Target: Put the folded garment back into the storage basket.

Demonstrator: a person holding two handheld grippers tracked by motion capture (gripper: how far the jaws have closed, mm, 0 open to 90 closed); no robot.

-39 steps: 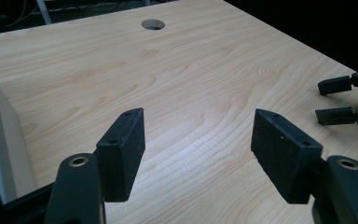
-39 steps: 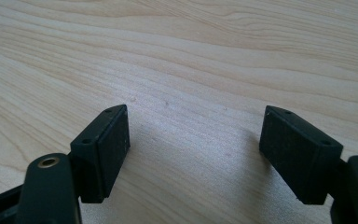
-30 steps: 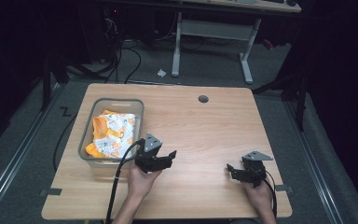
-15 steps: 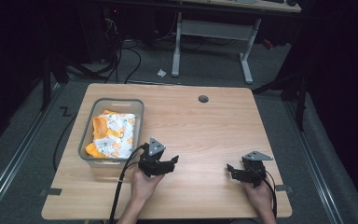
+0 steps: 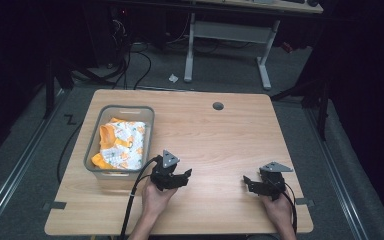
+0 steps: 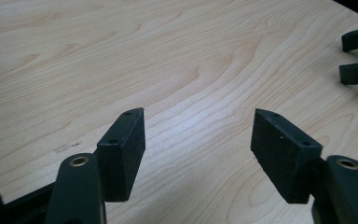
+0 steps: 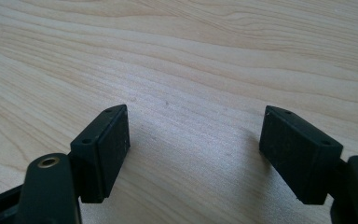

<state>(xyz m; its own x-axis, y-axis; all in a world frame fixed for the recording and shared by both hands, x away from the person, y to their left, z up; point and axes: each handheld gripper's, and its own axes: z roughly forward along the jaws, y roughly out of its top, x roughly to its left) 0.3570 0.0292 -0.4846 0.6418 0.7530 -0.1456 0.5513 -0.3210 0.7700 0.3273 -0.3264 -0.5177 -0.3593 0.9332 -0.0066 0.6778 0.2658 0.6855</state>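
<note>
Left gripper [image 5: 180, 177] rests low over bare table [image 5: 220, 135], jaws apart, nothing between them; right gripper [image 5: 252, 183] likewise spread and empty near the front edge. Orange-and-white cloth [image 5: 120, 142] lies bunched inside the clear bin [image 5: 92, 150], just left of the left gripper. Risk, as judged: a reach could knock the bin's wall and slide it. Count: two grippers, one bin, one cloth.

Wooden table [image 5: 215, 135] bearing clear bin [image 5: 96, 150]
</note>
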